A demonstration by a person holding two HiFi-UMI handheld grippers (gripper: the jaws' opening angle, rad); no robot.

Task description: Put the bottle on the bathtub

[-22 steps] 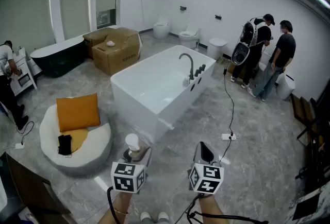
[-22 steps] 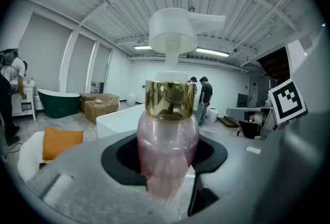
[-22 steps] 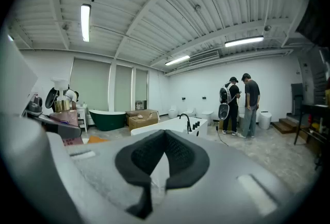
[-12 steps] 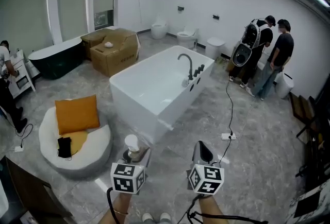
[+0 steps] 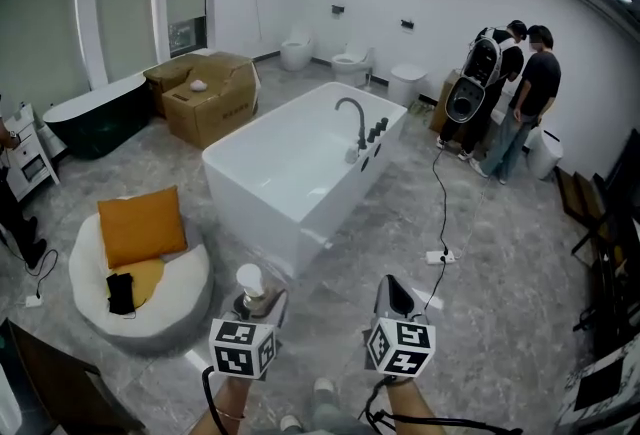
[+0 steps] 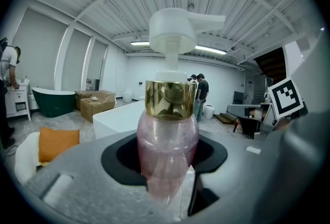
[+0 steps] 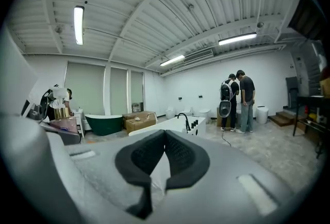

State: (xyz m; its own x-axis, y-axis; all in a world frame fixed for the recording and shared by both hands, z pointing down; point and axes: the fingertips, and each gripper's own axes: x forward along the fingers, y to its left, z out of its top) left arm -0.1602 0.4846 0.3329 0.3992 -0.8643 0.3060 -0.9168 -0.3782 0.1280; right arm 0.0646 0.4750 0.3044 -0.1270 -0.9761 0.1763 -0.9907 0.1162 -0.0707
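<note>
A pink pump bottle [image 6: 167, 151] with a gold collar and white pump head stands upright between the jaws of my left gripper [image 6: 167, 169], which is shut on it. In the head view the bottle [image 5: 252, 285] shows just above the left gripper [image 5: 258, 311] at the bottom. The white bathtub [image 5: 250, 213], with its dark faucet, stands on the floor ahead of both grippers and apart from them; it also shows as the bathtub [image 6: 119, 119] behind the bottle. My right gripper [image 5: 392, 295] is level beside the left one. Its jaws [image 7: 164, 158] meet at the tips with nothing between them.
A round white seat with an orange cushion [image 5: 140, 233] is at left. Cardboard boxes [image 5: 205, 93] and a dark green tub [image 5: 90, 118] stand behind it. A cable and power strip [image 5: 440, 256] lie on the floor right of the bathtub. Two people [image 5: 510, 83] stand at back right.
The head view has crept forward and turned a little, so the bathtub and room have drifted left. Both grippers keep their place, with the bottle still held. A shoe now shows at the bottom edge.
</note>
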